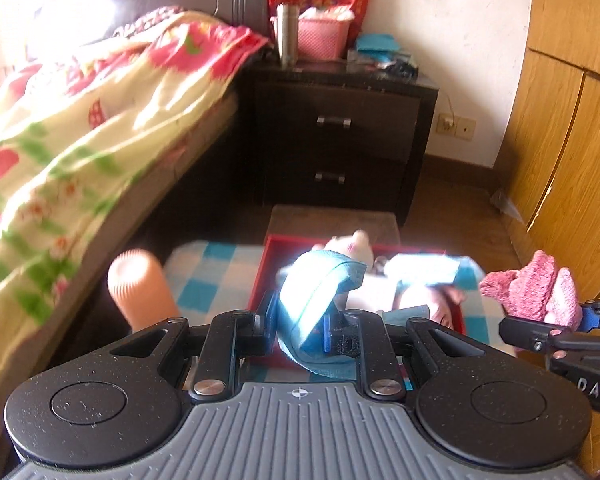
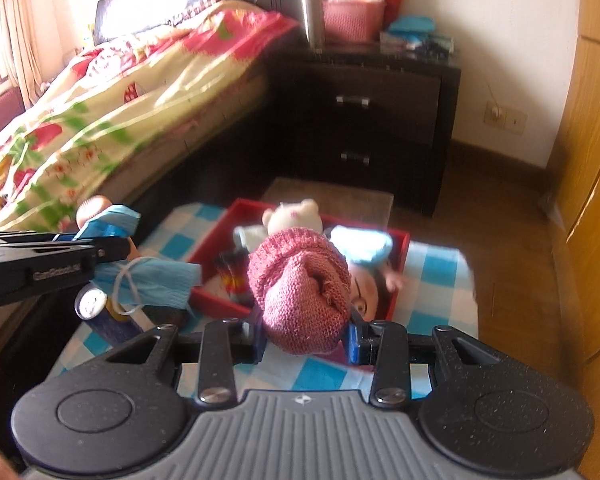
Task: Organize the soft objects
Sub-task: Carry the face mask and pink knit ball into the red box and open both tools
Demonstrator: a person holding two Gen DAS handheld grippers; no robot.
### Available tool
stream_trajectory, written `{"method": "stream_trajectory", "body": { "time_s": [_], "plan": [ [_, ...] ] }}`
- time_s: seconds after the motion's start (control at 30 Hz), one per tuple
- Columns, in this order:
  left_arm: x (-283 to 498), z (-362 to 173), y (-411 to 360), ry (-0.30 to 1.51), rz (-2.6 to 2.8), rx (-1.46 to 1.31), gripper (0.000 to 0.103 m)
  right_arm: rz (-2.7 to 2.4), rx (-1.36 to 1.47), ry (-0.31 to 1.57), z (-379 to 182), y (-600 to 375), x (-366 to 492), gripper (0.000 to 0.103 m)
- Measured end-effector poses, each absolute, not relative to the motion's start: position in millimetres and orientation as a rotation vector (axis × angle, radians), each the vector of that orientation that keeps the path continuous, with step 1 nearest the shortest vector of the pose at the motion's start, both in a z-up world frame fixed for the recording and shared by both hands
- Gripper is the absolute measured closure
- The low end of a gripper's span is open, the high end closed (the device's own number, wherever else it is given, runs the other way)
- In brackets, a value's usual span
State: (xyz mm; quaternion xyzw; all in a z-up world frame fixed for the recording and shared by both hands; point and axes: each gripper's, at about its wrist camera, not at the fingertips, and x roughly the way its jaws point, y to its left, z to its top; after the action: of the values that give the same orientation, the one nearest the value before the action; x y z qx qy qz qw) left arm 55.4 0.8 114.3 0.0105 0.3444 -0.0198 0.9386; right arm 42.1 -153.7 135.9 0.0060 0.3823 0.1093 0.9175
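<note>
My left gripper is shut on a blue face mask and holds it above the near edge of a red tray. The mask also shows in the right wrist view, hanging from the left gripper. My right gripper is shut on a pink knitted hat, held over the tray; the hat shows at the right of the left wrist view. In the tray lie a white plush bear, a light blue cloth, a striped sock and a doll.
The tray sits on a blue-checked cloth over a low surface. A peach ribbed bottle and a can stand at its left. A bed is left, a dark nightstand behind, wooden wardrobe doors right.
</note>
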Motion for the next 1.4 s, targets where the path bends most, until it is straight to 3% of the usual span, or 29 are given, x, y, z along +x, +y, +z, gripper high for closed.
{"method": "stream_trajectory", "body": {
  "time_s": [0.33, 0.77, 1.4],
  "plan": [
    [89, 149, -27, 0.65, -0.036, 0.061, 0.082, 0.206, 0.007, 0.7, 179, -148, 68, 0.089],
    [146, 137, -43, 0.672, 0.026, 0.112, 0.08, 0.166, 0.036, 0.713, 175, -149, 133, 0.088],
    [218, 43, -41, 0.838, 0.044, 0.089, 0.073, 0.178, 0.09, 0.897, 75, -145, 210, 0.088]
  ]
}}
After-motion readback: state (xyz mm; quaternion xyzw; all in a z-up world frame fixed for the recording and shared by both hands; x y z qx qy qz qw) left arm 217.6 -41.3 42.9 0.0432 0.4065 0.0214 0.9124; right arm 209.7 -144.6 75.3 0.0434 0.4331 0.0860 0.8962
